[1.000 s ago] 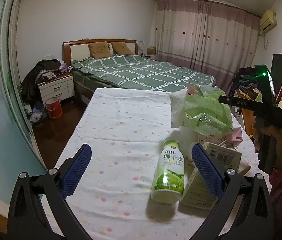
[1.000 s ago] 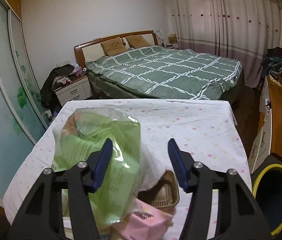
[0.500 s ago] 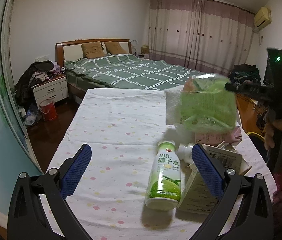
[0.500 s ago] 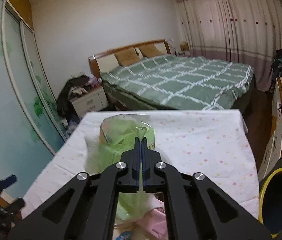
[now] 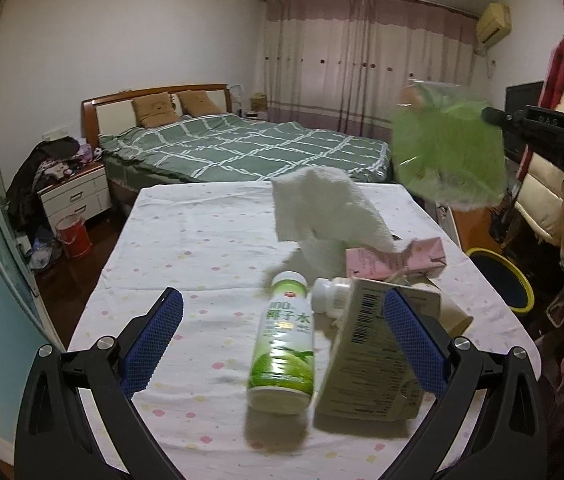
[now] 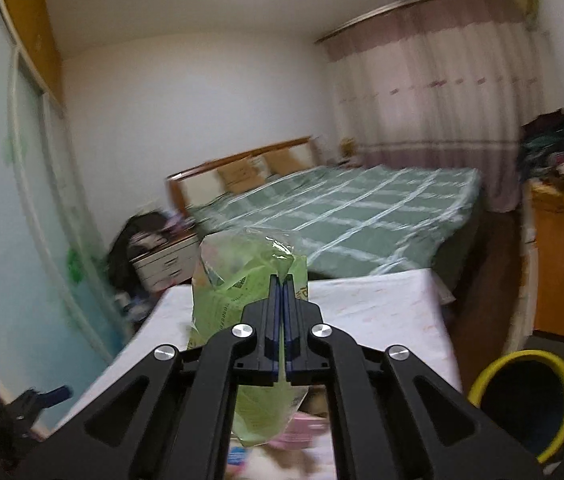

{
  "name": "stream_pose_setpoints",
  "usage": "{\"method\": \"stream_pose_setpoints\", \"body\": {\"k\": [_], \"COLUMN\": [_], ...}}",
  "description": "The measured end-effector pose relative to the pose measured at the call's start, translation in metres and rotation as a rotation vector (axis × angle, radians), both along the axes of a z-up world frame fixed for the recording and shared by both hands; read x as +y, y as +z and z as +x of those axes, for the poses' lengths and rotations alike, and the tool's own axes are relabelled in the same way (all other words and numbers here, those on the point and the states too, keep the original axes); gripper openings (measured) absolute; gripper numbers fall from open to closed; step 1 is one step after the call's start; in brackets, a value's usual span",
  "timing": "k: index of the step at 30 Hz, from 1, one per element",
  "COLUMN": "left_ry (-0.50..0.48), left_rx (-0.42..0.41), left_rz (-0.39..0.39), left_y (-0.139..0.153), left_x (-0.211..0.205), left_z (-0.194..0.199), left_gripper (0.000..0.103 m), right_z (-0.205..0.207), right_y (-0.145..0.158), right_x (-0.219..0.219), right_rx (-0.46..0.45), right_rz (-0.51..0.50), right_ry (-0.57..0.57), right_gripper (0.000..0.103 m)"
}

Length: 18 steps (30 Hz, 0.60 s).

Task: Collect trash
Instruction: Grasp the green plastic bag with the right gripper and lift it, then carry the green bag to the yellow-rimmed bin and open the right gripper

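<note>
My right gripper is shut on a crinkly green plastic bag and holds it in the air above the table; the bag also shows in the left wrist view, high at the right. My left gripper is open and empty low over the table's near end. Between its fingers lie a green and white drink bottle, a small white bottle and a beige carton. A white towel and a pink carton lie behind them.
The table has a white dotted cloth. A bin with a yellow rim stands on the floor at the table's right side, also in the right wrist view. A green bed and a nightstand lie beyond.
My right gripper closed on the green bag and lifted it up and to the right, off the pile. The white towel under it is now uncovered. My left gripper stayed open, shifting slightly.
</note>
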<state>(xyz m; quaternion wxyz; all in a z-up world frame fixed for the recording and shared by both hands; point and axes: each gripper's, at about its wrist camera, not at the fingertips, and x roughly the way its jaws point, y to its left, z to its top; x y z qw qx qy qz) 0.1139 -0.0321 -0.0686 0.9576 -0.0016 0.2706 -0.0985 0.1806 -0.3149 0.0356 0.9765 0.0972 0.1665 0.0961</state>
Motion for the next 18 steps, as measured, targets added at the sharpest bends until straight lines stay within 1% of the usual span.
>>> {"method": "stream_pose_setpoints", "body": {"k": [3, 5, 6, 8, 10, 13, 18], "left_ry": [-0.034, -0.062, -0.072, -0.102, -0.138, -0.177, -0.193], "left_rx": [0.000, 0.000, 0.000, 0.001, 0.003, 0.013, 0.044], "left_rz": [0.004, 0.003, 0.005, 0.012, 0.020, 0.035, 0.052], "left_y": [-0.002, -0.002, -0.002, -0.003, -0.005, -0.008, -0.014], "left_x": [-0.009, -0.017, -0.020, -0.029, -0.040, -0.055, -0.073], "left_z": [-0.002, -0.003, -0.004, -0.005, -0.008, -0.007, 0.001], "left_gripper": [0.099, 0.099, 0.099, 0.099, 0.099, 0.099, 0.099], "right_z": [-0.012, -0.016, -0.018, -0.018, -0.018, -0.013, 0.003], "right_y": [-0.005, -0.012, -0.019, -0.029, -0.047, -0.079, -0.135], "right_x": [-0.033, -0.060, -0.080, -0.105, -0.136, -0.175, -0.218], "right_rx": [-0.012, 0.008, 0.026, 0.054, 0.097, 0.169, 0.280], "right_rz": [-0.024, -0.031, -0.029, -0.032, -0.026, -0.013, 0.018], "right_ry": [-0.133, -0.220, -0.279, -0.353, -0.436, -0.526, -0.617], "right_gripper": [0.002, 0.002, 0.002, 0.002, 0.002, 0.002, 0.002]}}
